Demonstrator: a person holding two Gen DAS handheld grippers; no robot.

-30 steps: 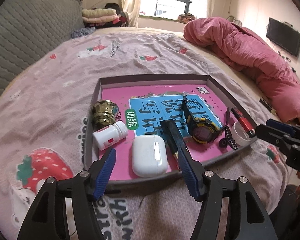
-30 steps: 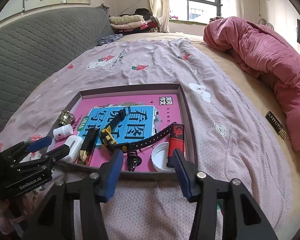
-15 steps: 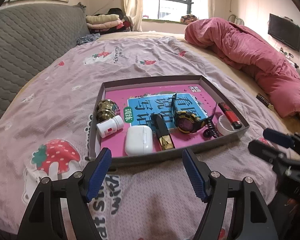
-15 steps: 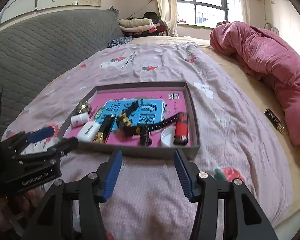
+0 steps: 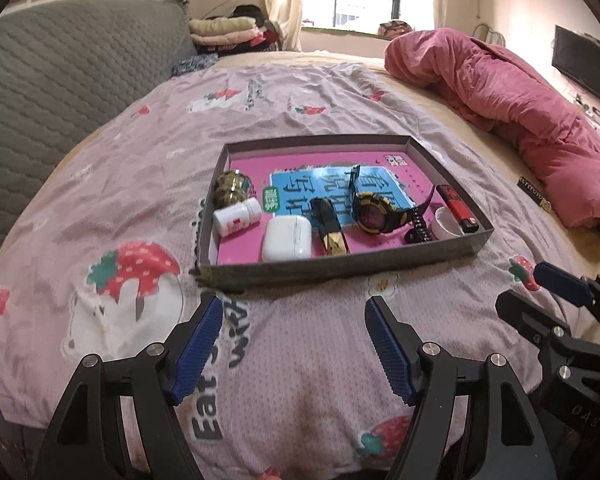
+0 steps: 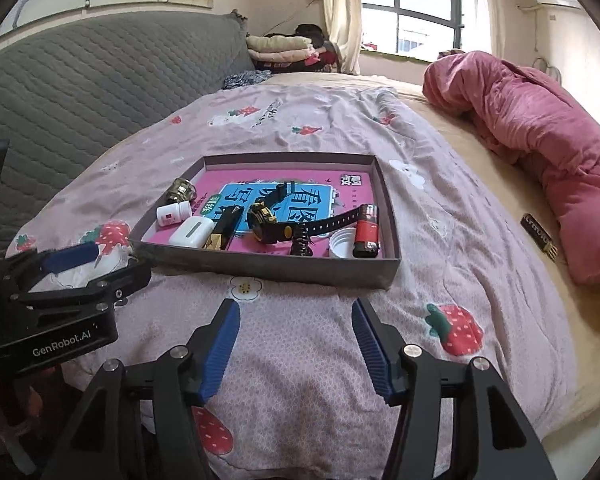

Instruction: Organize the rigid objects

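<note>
Pink-lined tray (image 5: 340, 270) now sits farther off on the bedspread (image 5: 120, 184): both the left gripper (image 5: 294, 344) and right gripper (image 6: 296, 346) have backed away, jaws just opened wide and empty. Watch (image 5: 374, 214), earbud case (image 5: 286, 238), lighter (image 5: 458, 210) all inside, so sorting looks done.
</note>
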